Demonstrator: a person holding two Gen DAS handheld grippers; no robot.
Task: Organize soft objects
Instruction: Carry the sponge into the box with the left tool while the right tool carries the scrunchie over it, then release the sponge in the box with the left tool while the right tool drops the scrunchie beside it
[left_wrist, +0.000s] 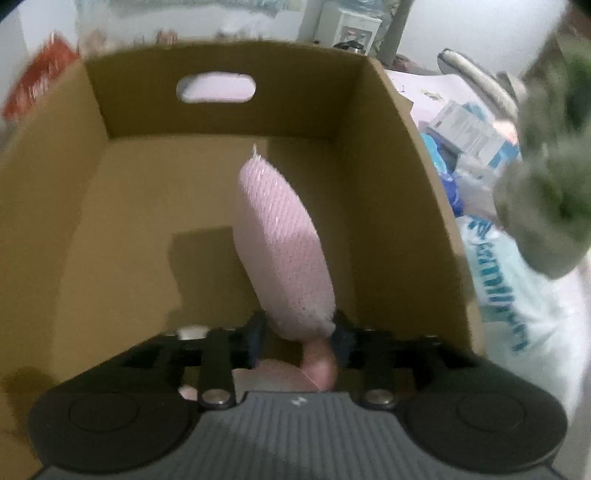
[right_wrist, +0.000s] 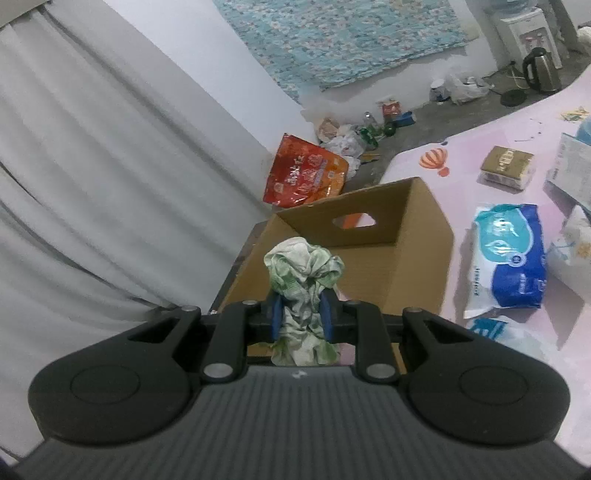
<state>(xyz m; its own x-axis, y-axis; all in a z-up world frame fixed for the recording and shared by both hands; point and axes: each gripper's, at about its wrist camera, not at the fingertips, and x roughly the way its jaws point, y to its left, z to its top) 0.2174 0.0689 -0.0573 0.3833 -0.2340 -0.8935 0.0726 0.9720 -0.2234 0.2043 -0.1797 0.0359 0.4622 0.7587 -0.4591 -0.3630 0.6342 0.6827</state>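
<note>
The pink mesh-covered sponge (left_wrist: 284, 243) stands on end in the middle of the left wrist view, inside the open cardboard box (left_wrist: 388, 155), its lower end between the two dark fingertips of the left gripper (left_wrist: 298, 338). The left pad stands clear of it and the right pad sits at its edge, so the jaws look released rather than clamped. The box holds only this one sponge; its bare floor and a handle slot in the far wall show behind it.

In the right wrist view one crumpled green-and-white cloth (right_wrist: 303, 271) bulges out at centre frame, clenched between the blue pads of the right gripper (right_wrist: 301, 314), in front of the near box wall. In the left view the same cloth is a blur at the right edge, outside the box.

On the pink tabletop (right_wrist: 461, 158) at right lie a blue-and-white tissue pack (right_wrist: 508, 254) and a brown packet (right_wrist: 508, 166). A red bag (right_wrist: 304, 171) lies on the floor beyond the box.
</note>
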